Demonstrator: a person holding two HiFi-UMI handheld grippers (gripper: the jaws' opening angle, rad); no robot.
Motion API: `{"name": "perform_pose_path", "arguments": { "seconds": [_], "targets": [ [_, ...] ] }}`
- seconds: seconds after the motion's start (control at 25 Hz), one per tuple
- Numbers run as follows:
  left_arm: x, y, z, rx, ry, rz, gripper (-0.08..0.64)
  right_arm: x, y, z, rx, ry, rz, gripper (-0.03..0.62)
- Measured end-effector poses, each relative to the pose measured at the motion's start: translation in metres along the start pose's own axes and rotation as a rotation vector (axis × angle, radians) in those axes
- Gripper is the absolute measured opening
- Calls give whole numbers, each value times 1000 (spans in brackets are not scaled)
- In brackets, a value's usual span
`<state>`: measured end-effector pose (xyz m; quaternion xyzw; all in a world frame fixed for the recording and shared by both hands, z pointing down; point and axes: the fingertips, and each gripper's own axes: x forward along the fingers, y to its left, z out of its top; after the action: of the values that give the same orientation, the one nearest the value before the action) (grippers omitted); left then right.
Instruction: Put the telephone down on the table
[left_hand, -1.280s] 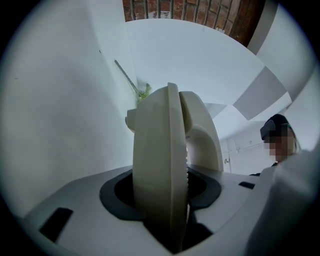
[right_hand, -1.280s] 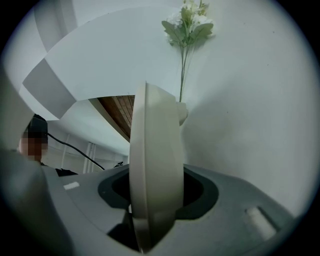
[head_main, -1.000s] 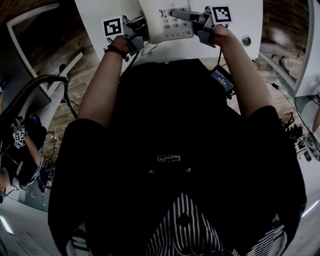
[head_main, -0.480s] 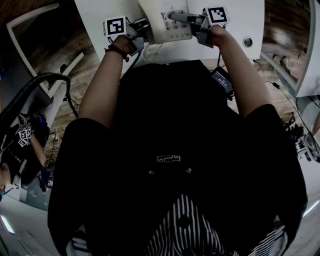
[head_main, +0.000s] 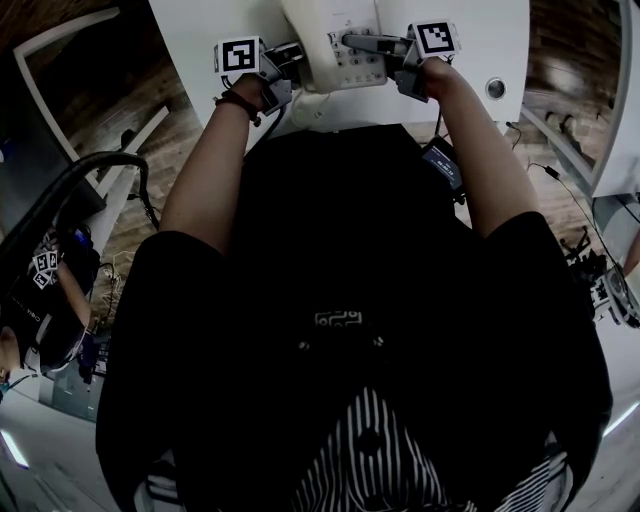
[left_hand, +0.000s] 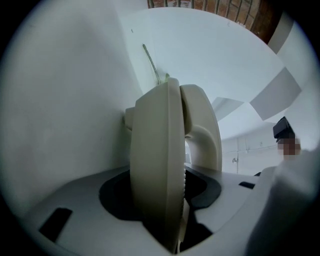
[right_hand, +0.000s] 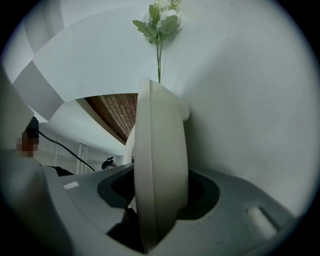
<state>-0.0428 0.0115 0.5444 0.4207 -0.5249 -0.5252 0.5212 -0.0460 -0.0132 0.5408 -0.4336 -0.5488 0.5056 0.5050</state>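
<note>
A cream telephone (head_main: 335, 45) with its keypad showing is held level over the white table (head_main: 200, 30) at the top of the head view. My left gripper (head_main: 283, 68) is shut on its left edge and my right gripper (head_main: 397, 52) on its right edge. In the left gripper view the phone's body (left_hand: 155, 150) stands edge-on between the jaws of my left gripper (left_hand: 162, 202), with the handset (left_hand: 202, 125) resting on it. In the right gripper view the phone's edge (right_hand: 160, 145) fills the gap of my right gripper (right_hand: 160, 200). Whether the phone touches the table is hidden.
A round grommet (head_main: 490, 87) sits in the table to the right of the phone. A sprig of white flowers (right_hand: 159, 22) stands farther back on the table. A black device (head_main: 443, 160) hangs at the person's waist. Wooden floor lies on both sides.
Both grippers and the telephone have moved farther away from the person, up toward the top of the head view. Both grips look the same.
</note>
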Motion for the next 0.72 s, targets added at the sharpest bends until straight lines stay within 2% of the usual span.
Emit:
{"name": "perform_pose_path", "arguments": {
  "seconds": [0.24,0.32,0.4,0.56,0.72],
  "targets": [
    [5,3,-10,-9,84,18,199,-6,-5,-4,-16,2,9,210],
    [7,8,-11,20,102,23,201,-8,-8,-7,-21,9,7,212],
    [8,13,-13,27,110,34,201,-10,-12,-11,-14,13,0,213],
    [8,8,-16,-19,98,19,206,-14,-14,-9,-18,-1,-12,216],
    [0,20,-16,23,102,72,206,-30,-22,-8,2,-32,-42,224]
  ]
}}
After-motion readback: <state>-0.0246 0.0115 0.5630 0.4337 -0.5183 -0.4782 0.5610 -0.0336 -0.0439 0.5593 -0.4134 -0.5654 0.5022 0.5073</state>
